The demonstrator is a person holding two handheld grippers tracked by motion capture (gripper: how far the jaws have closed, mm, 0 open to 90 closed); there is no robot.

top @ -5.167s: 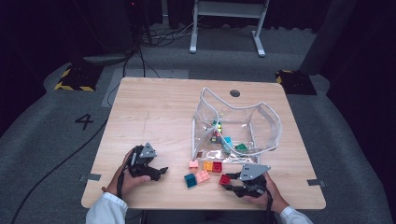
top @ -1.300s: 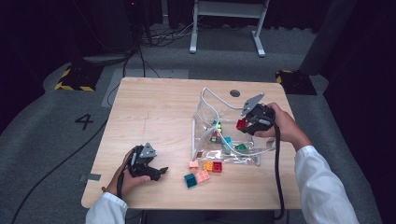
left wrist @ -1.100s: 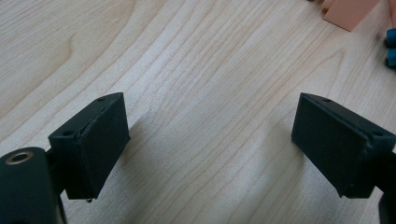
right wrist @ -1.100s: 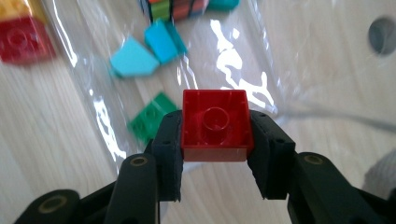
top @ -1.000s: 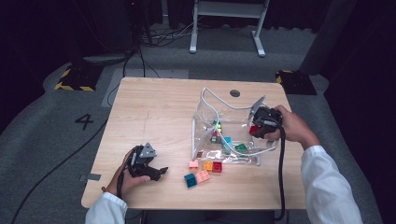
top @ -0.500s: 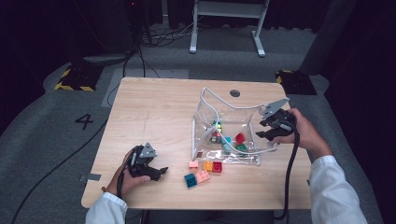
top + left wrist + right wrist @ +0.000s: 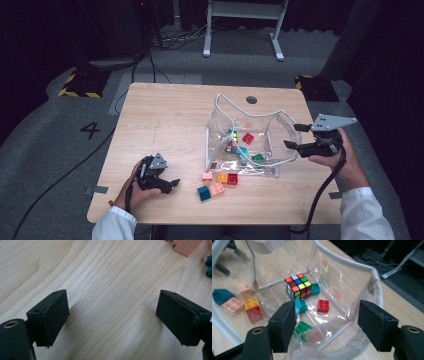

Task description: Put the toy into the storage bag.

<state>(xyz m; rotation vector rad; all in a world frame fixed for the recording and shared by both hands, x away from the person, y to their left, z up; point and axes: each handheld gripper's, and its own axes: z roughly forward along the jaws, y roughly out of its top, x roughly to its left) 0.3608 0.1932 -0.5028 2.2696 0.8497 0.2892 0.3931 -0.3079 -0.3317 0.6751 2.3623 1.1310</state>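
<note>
**Right tongs open at the pouch rim, red brick down inside**

We have the right tongs [image 7: 291,145] at the right edge of the clear plastic pouch [image 7: 280,131], held level and pointing into it. Its jaws have just been opening and stand apart with nothing clamped; in the right gripper view only the pouch's clear wall and white rim lie between and in front of them.

Red brick [image 7: 323,305] lies studs up on the pouch floor, apart from the jaws, near the puzzle cube [image 7: 297,286]. Also in the pouch: teal bricks just beside the cube and a green brick [image 7: 302,327] closer to the right tongs.

Left tongs [image 7: 169,184] rest on the bench [image 7: 165,115] at our near left, jaws wide apart and empty; in the left gripper view we see bare wood grain between them.

Loose bricks on the bench just in front of the pouch: small pink brick [image 7: 207,176], yellow brick [image 7: 222,177], dark red brick [image 7: 232,179], teal brick [image 7: 203,192], pale pink brick [image 7: 216,189]. The last two are touching.
</note>
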